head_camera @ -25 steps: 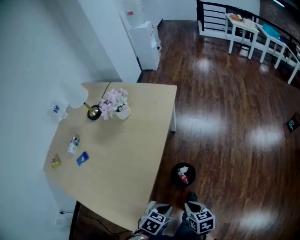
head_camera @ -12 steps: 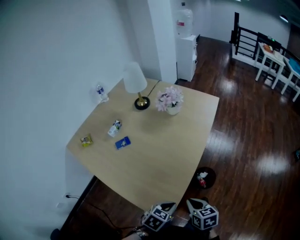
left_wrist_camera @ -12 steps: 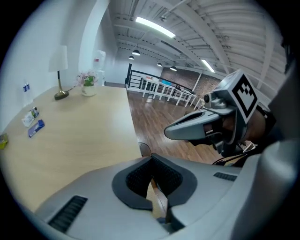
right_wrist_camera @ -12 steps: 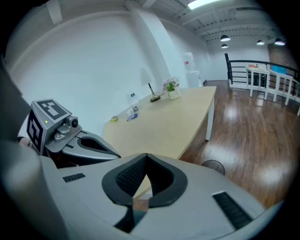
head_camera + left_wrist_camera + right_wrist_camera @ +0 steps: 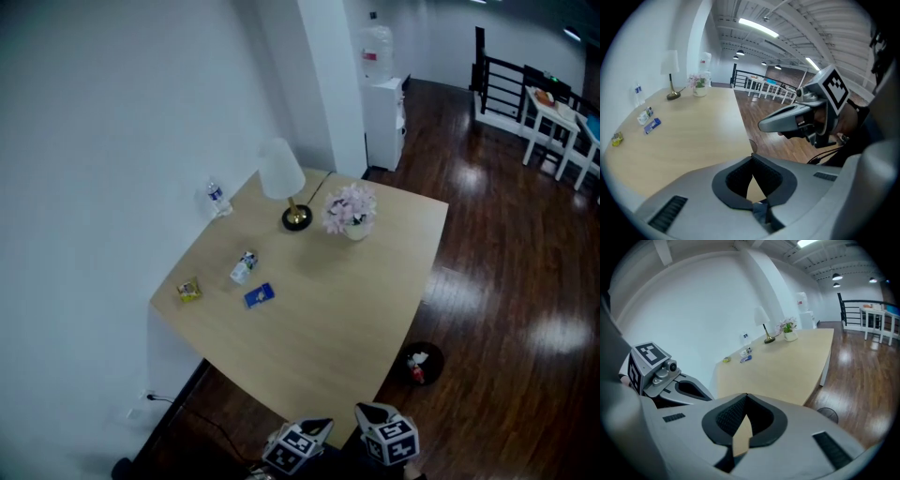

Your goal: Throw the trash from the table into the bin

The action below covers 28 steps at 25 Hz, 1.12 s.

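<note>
Three bits of trash lie near the table's left edge: a yellow wrapper [image 5: 189, 291], a crumpled white carton [image 5: 245, 266] and a blue packet [image 5: 259, 295]. The left gripper view shows the same yellow wrapper [image 5: 617, 138], carton [image 5: 646, 115] and blue packet [image 5: 651, 125] far ahead. A round black bin [image 5: 420, 364] with some trash inside stands on the floor by the table's right side. My left gripper [image 5: 314, 429] and right gripper [image 5: 373, 412] hang side by side off the table's near corner. Both are shut and empty, far from the trash.
On the wooden table [image 5: 356, 309] a lamp [image 5: 284, 183], a flower pot [image 5: 352, 214] and a water bottle [image 5: 217, 199] stand at the far side. A water dispenser [image 5: 382, 103] stands by the wall; white tables [image 5: 553, 117] and a black railing are at the far right.
The head view has swung so the table sits more to the middle and the bin lies to its right. Both grippers have shifted along the table's near corner, still shut.
</note>
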Each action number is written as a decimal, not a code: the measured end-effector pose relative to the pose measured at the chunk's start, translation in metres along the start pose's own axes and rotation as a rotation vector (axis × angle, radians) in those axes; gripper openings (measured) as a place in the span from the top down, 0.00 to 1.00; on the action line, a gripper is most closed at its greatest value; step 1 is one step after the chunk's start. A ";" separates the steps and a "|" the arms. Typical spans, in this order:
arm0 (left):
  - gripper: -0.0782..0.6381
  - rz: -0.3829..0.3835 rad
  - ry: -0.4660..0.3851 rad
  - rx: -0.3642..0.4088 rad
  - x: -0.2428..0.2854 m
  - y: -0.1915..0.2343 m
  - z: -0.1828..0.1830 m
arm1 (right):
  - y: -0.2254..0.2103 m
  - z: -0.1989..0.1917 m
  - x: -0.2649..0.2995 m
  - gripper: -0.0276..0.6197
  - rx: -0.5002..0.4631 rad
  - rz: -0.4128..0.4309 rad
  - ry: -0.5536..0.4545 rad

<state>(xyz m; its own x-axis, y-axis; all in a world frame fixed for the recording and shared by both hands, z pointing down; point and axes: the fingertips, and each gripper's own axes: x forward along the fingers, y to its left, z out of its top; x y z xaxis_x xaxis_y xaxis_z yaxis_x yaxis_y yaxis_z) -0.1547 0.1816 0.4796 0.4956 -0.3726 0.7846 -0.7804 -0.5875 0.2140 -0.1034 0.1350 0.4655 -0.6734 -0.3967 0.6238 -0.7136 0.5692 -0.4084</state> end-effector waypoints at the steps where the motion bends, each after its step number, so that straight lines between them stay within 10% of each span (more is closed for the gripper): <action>1: 0.89 0.021 0.009 0.004 -0.004 0.006 -0.003 | 0.002 0.000 0.006 0.95 0.008 0.019 -0.006; 12: 0.89 0.130 -0.028 -0.058 -0.034 0.145 -0.013 | 0.022 0.013 0.058 0.95 0.015 -0.014 0.027; 28: 0.89 0.081 0.003 0.174 -0.012 0.398 0.021 | 0.078 0.081 0.178 0.95 0.075 -0.200 0.031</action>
<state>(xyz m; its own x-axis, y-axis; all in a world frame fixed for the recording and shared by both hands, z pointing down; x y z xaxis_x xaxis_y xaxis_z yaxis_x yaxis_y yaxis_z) -0.4629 -0.0626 0.5434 0.4321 -0.4221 0.7970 -0.7402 -0.6708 0.0460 -0.2948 0.0501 0.4909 -0.5114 -0.4732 0.7173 -0.8456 0.4257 -0.3221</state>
